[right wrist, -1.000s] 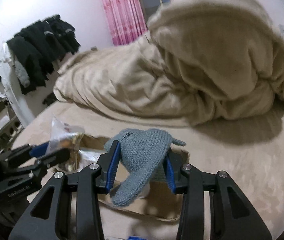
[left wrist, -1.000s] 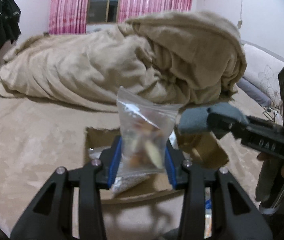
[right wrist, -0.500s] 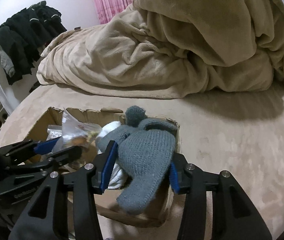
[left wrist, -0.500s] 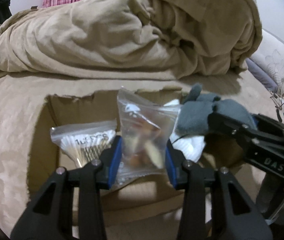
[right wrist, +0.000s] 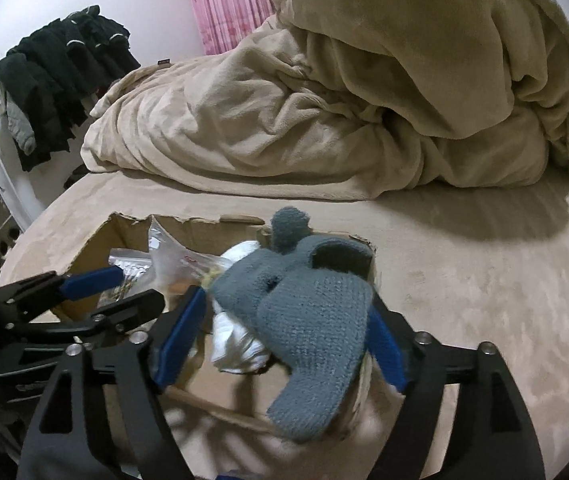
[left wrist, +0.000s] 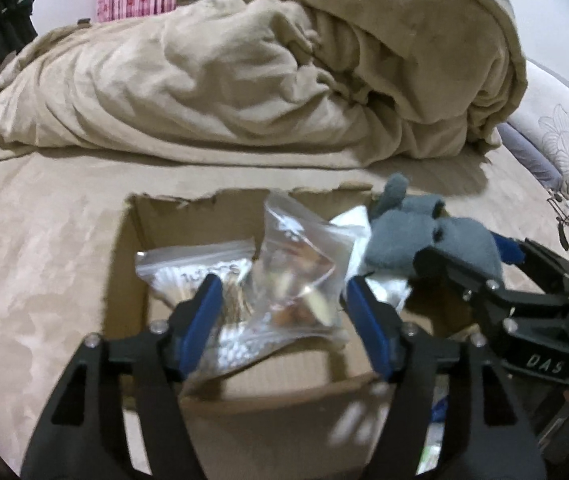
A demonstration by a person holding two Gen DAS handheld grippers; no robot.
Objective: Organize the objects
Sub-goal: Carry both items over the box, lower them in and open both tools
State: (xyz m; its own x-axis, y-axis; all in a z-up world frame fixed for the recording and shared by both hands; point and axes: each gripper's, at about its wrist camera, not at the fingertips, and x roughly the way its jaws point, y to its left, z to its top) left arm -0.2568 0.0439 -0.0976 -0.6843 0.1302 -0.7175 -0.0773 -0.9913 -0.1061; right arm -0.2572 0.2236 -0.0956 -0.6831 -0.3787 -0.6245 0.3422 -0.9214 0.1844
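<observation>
Over a cardboard box (left wrist: 156, 360) at frame centre on a bed (left wrist: 44, 240), the left tongs (left wrist: 280, 308) gape around a loose snack bag (left wrist: 300, 268); the right tongs (right wrist: 284, 320) stand parted, a grey knitted hat (right wrist: 312, 312) between them.

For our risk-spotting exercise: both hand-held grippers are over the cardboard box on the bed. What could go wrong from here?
1. The grey knitted hat droops over the box's near right rim and may slide out onto the bed.
2. The left hand-held gripper is open around the clear bag; withdrawing could snag it.
3. The right hand-held gripper is close beside it; they may collide.
</observation>
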